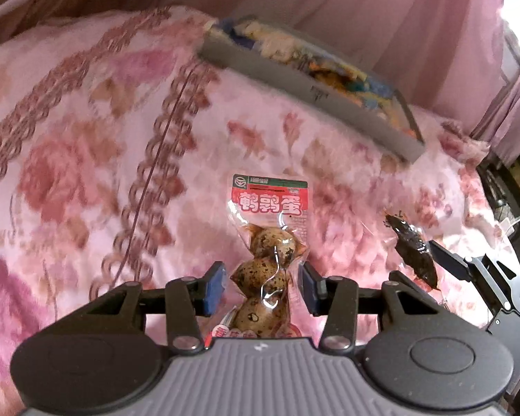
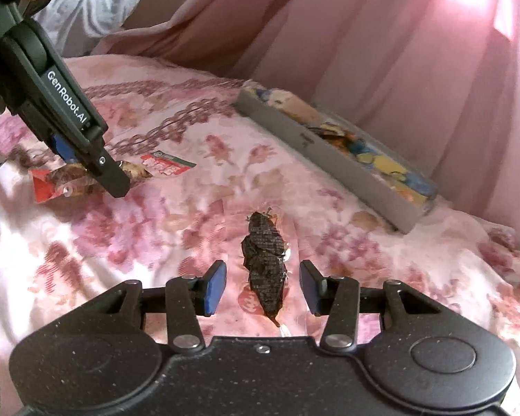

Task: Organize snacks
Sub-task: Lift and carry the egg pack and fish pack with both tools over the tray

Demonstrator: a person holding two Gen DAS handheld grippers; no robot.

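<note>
In the left wrist view, the left gripper carries a quail egg packet lengthwise between its jaws; the packet is off the bed, yet the blue pads show gaps on both sides, so the hold looks to sit further back or on the thin edge film, and I cannot tell how firm it is. A slippery vacuum pack held that loosely could twist or slide out on the way to the grey tray, which sits well apart at the far side of the floral bedspread. In the right wrist view, the right gripper has a dark snack packet between its jaws in the same lengthwise way, with clear space to each pad, so whether it is truly clamped I cannot tell. The tray already looks full of wrappers and lies tilted on soft bedding, so a dropped packet may slide off, and 2 grippers converging on it could collide.
</note>
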